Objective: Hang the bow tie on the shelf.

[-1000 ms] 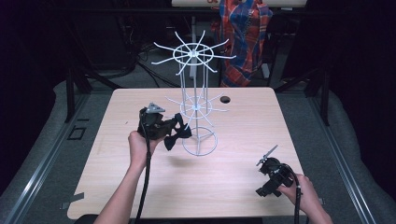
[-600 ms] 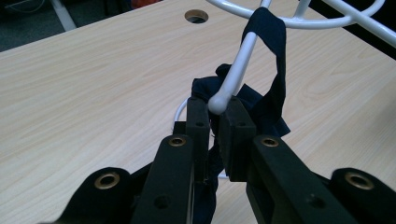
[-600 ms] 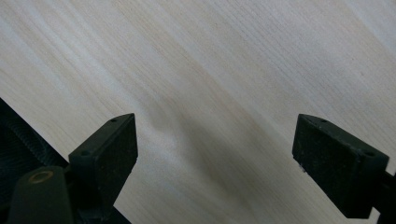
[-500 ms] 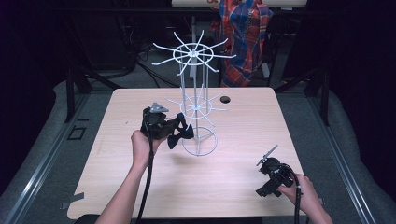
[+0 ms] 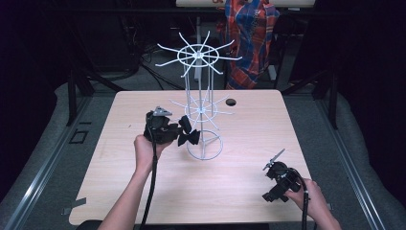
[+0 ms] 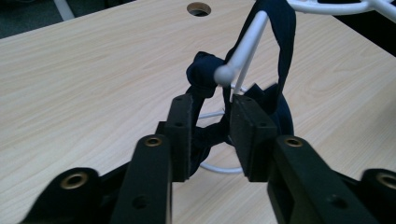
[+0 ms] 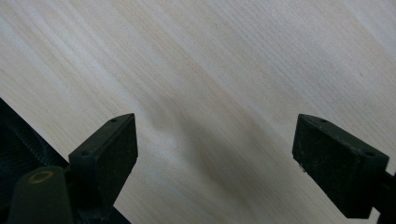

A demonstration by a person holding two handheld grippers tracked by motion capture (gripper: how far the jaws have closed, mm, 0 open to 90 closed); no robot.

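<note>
Left tongs (image 5: 187, 135): held by the left hand (image 5: 143, 148) at mid-worktop, left of the stand; the jaws have just been opening and now stand a little apart, released, with dark blue cloth between them. In the left gripper view (image 6: 212, 140) the pads (image 6: 180, 135) flank the fabric without pressing it.
Cloth: a dark blue fabric piece (image 6: 280, 56) hangs looped over a ball-tipped prong (image 6: 243, 46) of the stand's lower ring; from above it shows as a dark bunch (image 5: 190, 136) just at the tongs' tips.
Stand: a white wire rack (image 5: 203, 103) with two rings of spokes, upright on a round wire base at the worktop's centre.
Right tongs (image 5: 268, 197): in the right hand (image 5: 311, 201) near the front right corner, well apart from the stand; jaws spread wide, gripping nothing, bare wood between them in the right gripper view (image 7: 215, 158).
Worktop (image 5: 239, 187): pale wood grain, a round cable hole (image 5: 231, 102) near the far edge.
Room: dark, grey floor around; a plaid shirt (image 5: 249, 38) hangs behind the worktop.
</note>
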